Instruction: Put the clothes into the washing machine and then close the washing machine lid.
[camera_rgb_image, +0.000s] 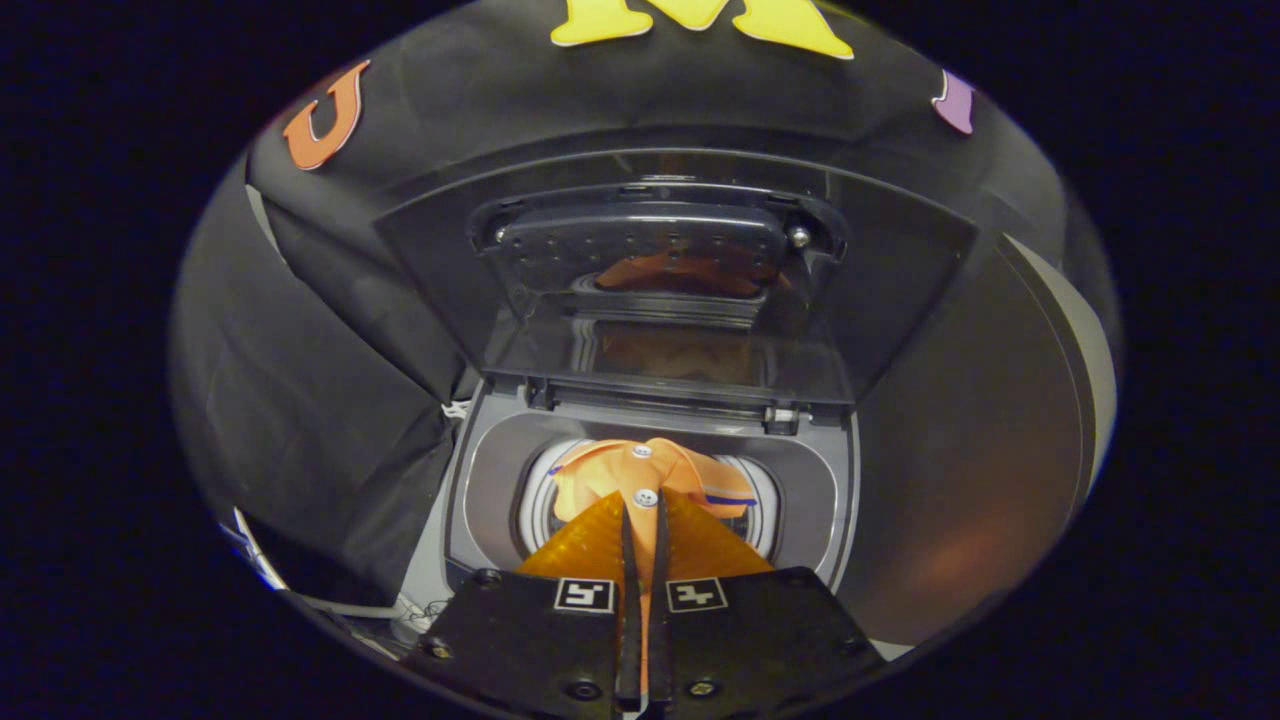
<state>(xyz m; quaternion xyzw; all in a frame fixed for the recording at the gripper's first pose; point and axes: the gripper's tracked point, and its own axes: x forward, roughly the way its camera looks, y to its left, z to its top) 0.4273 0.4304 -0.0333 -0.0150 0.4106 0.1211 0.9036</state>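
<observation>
Gripper view looked down into a top-loading washing machine (470, 480) with a grey plastic top panel, seen from just above its front edge. Furthest left hung the black cloth wall of the booth (300, 400), draped in folds down beside the machine, with a few thin white cables (415, 605) lying at its foot near the machine's front left corner. Next came the round drum opening with its pale ribbed rim (535, 500), set within the grey panel. Over the middle of that opening sat the orange garment with white buttons and thin blue trim (680, 470), bunched up and spreading across the drum mouth. The gripper (642, 515) was pinched to a narrow slit on that cloth: both fingers were pressed close together with the orange fabric caught between them, and a white button lay just at the fingertips. More of the fabric fanned out on either side of the fingers, just above the gripper's body. Behind the drum, the dark translucent lid of the washer (680, 290) stood raised and open, leaning back toward the booth wall, with an orange reflection of the garment showing in its window. To the right of the machine lay a broad, smooth, dark grey curved surface (960, 480); I could not tell what it was.
</observation>
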